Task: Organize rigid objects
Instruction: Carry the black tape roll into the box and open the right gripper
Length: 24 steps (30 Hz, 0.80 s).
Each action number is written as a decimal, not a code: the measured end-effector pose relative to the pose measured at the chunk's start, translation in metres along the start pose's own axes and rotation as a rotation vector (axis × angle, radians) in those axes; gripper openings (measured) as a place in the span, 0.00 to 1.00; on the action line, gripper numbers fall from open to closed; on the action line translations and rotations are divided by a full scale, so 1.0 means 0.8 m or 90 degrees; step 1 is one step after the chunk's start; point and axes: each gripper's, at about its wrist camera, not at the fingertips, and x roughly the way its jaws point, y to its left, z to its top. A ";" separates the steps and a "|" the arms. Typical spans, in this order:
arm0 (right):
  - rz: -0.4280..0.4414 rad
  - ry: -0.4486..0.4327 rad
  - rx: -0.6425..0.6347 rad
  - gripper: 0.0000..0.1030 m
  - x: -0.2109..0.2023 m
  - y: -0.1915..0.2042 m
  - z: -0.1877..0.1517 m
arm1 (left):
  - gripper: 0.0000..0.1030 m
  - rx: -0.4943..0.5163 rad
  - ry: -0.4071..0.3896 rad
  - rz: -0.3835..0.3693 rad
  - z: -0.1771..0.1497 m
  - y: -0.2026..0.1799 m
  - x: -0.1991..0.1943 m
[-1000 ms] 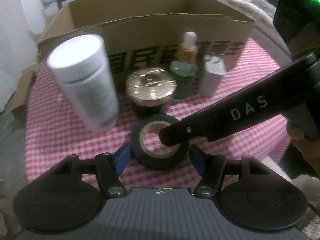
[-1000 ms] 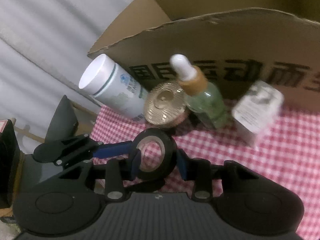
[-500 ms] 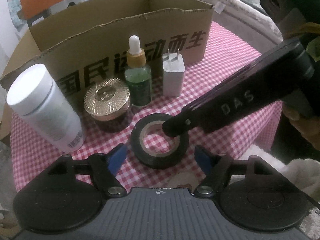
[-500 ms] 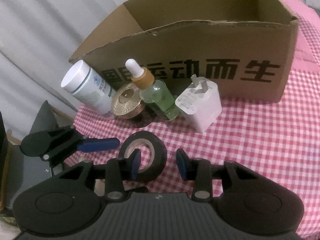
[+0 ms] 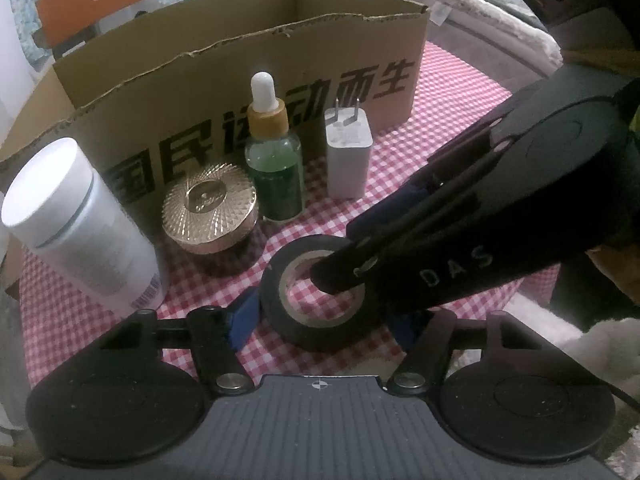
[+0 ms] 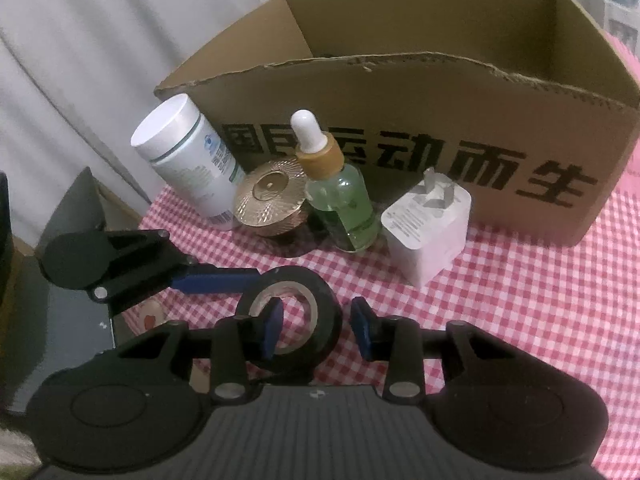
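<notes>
A black tape roll (image 5: 316, 292) lies flat on the red checked cloth, also in the right wrist view (image 6: 296, 312). My left gripper (image 5: 320, 316) is open, its blue pads either side of the roll. My right gripper (image 6: 316, 324) is open, one finger inside the roll's hole, the other outside its rim. Behind the roll stand a white bottle (image 5: 80, 224), a gold-lidded jar (image 5: 210, 208), a green dropper bottle (image 5: 274, 160) and a white charger plug (image 5: 348, 156).
An open cardboard box (image 5: 240, 60) with black printed characters stands behind the row of objects, also in the right wrist view (image 6: 420, 92). The checked table (image 6: 520, 300) ends near the right gripper body. A grey fluffy cushion (image 5: 480, 12) lies beyond.
My left gripper has opened wider around the roll. My right gripper has lowered, straddling the roll's rim. Both cameras have pulled back slightly, showing more of the box.
</notes>
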 end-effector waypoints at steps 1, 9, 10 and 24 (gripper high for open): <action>-0.004 0.000 -0.007 0.34 0.001 0.002 0.000 | 0.65 0.000 -0.002 0.000 0.000 0.000 0.000; -0.031 -0.003 -0.065 0.26 -0.001 0.017 -0.006 | 0.64 -0.003 -0.017 0.010 0.000 -0.002 0.000; -0.033 -0.004 -0.068 0.26 -0.002 0.018 -0.007 | 0.64 -0.003 -0.019 0.010 0.000 -0.004 -0.001; -0.052 -0.084 -0.119 0.25 -0.072 0.056 -0.008 | 0.64 -0.006 -0.123 0.047 0.000 -0.008 -0.082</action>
